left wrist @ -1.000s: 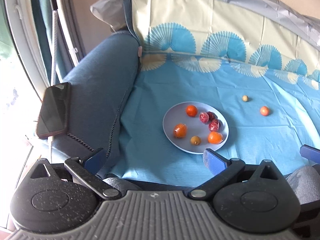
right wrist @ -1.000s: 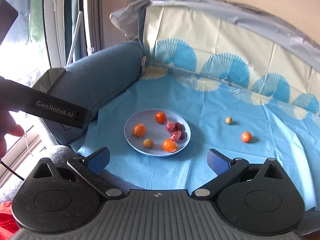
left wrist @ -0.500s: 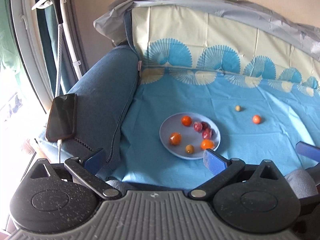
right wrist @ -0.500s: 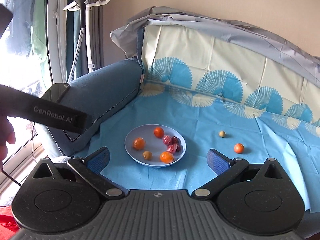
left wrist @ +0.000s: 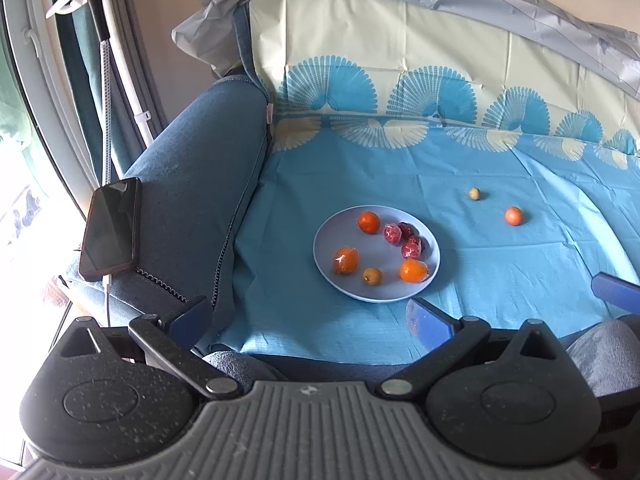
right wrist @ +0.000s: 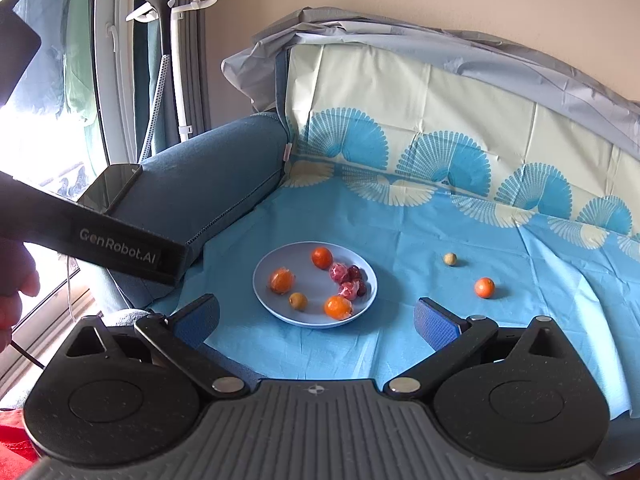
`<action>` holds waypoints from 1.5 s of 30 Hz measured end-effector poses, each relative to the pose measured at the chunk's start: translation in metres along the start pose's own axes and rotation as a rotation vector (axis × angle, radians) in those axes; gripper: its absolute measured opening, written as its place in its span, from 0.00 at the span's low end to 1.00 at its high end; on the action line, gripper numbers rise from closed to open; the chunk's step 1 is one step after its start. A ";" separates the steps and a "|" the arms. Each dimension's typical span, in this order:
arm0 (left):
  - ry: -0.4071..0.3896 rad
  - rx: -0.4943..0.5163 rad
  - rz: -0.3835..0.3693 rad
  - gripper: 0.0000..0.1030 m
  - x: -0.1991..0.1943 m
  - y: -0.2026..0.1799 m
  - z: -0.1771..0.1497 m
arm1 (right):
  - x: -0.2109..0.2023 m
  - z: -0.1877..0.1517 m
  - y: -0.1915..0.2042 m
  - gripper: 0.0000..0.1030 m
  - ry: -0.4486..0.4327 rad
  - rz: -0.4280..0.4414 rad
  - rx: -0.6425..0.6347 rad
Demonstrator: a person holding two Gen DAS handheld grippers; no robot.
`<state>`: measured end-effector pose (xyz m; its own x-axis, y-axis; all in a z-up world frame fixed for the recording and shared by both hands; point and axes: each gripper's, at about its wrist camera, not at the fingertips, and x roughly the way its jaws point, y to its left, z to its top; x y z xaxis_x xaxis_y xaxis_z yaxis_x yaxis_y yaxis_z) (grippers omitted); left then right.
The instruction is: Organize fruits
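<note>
I am between picks, by my reading: both of my tongs hang back from the sofa seat with nothing in them, and 2 fruits are not yet on the plate (right wrist: 264,296). My left gripper (left wrist: 308,318) has its jaws spread wide and empty, low over the near edge of the blue cloth (left wrist: 360,172); my right gripper (right wrist: 316,320) is spread just as wide and empty, looking down on the plate from the near side. The light blue plate sits on the cloth near the sofa arm (left wrist: 192,184) and holds 3 orange fruits, 1 at the far rim (right wrist: 322,257), 1 on the left that looks partly wrapped or peeled (right wrist: 281,281), and 1 at the near rim (right wrist: 338,307), plus 1 small brownish fruit (right wrist: 298,301) and a cluster of red fruits (right wrist: 348,280) on the right, whose count I cannot tell. Off the plate, well to its right, lie a loose orange fruit (right wrist: 484,287) and, farther back, a small pale fruit (right wrist: 450,259), apart from each other. I judge the next move belongs to my right tongs: reach forward and right over the loose orange fruit, come down with the jaws on either side of it, and close gently, since it could roll on the soft cloth. A phone (left wrist: 110,234) rests on the sofa arm, out of the way.
</note>
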<state>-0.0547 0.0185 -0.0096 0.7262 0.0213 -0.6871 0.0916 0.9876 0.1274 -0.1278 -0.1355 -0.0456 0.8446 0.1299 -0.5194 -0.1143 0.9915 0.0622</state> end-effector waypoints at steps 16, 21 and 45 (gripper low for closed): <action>0.064 -0.010 0.040 1.00 0.028 -0.004 0.016 | 0.031 0.001 -0.011 0.99 0.045 0.052 0.036; 0.088 -0.003 0.037 1.00 0.041 -0.008 0.019 | 0.044 0.001 -0.019 0.99 0.069 0.048 0.080; 0.267 0.176 -0.141 1.00 0.207 -0.149 0.092 | 0.184 -0.038 -0.190 0.99 0.141 -0.358 0.369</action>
<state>0.1447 -0.1389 -0.1044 0.4961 -0.0509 -0.8668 0.3114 0.9423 0.1229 0.0300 -0.3006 -0.1852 0.7153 -0.1938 -0.6714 0.3813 0.9134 0.1426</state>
